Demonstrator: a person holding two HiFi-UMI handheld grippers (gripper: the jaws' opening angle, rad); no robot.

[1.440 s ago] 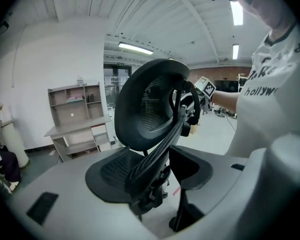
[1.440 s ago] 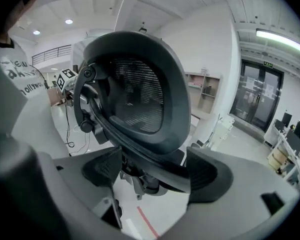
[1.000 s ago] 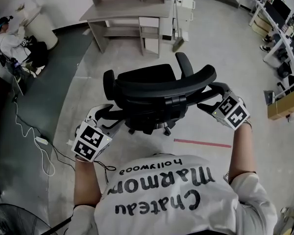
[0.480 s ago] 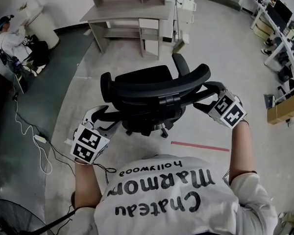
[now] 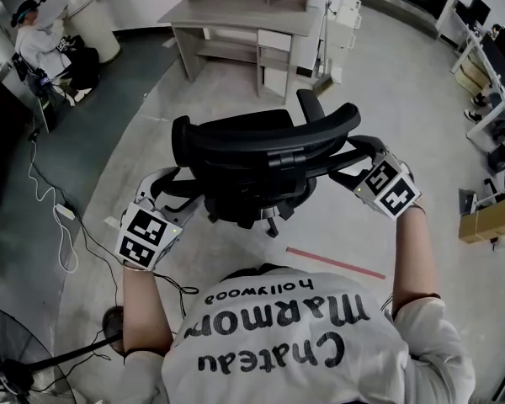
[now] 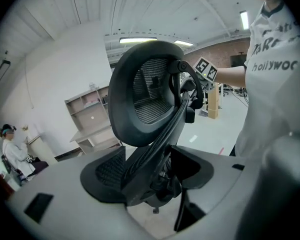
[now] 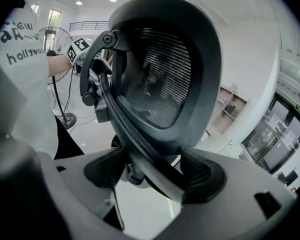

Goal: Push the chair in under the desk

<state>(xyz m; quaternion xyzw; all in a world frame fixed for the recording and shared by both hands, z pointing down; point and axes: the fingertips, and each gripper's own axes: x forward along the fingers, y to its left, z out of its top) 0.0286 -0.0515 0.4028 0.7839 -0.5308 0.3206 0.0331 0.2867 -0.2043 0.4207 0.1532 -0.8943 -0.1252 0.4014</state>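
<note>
A black mesh office chair (image 5: 261, 154) stands on the concrete floor, its back toward me and its seat facing the grey desk (image 5: 236, 15) at the far side. My left gripper (image 5: 181, 194) holds the left side of the chair's back frame, and the dark bar (image 6: 155, 144) runs between its pads. My right gripper (image 5: 353, 162) holds the right side of that frame, with the bar (image 7: 150, 164) wedged between its pads. In both gripper views the mesh backrest (image 7: 165, 74) fills the middle. Open floor lies between chair and desk.
A seated person (image 5: 46, 45) is at the far left by a round bin. Cables (image 5: 67, 225) trail over the floor at left, and a fan (image 5: 17, 360) stands at bottom left. A red tape line (image 5: 332, 262) marks the floor. A white unit (image 5: 341, 11) stands right of the desk.
The chair and both grippers have moved forward toward the desk, which now sits nearer and more central in the head view. Both grips stay on the back frame.
</note>
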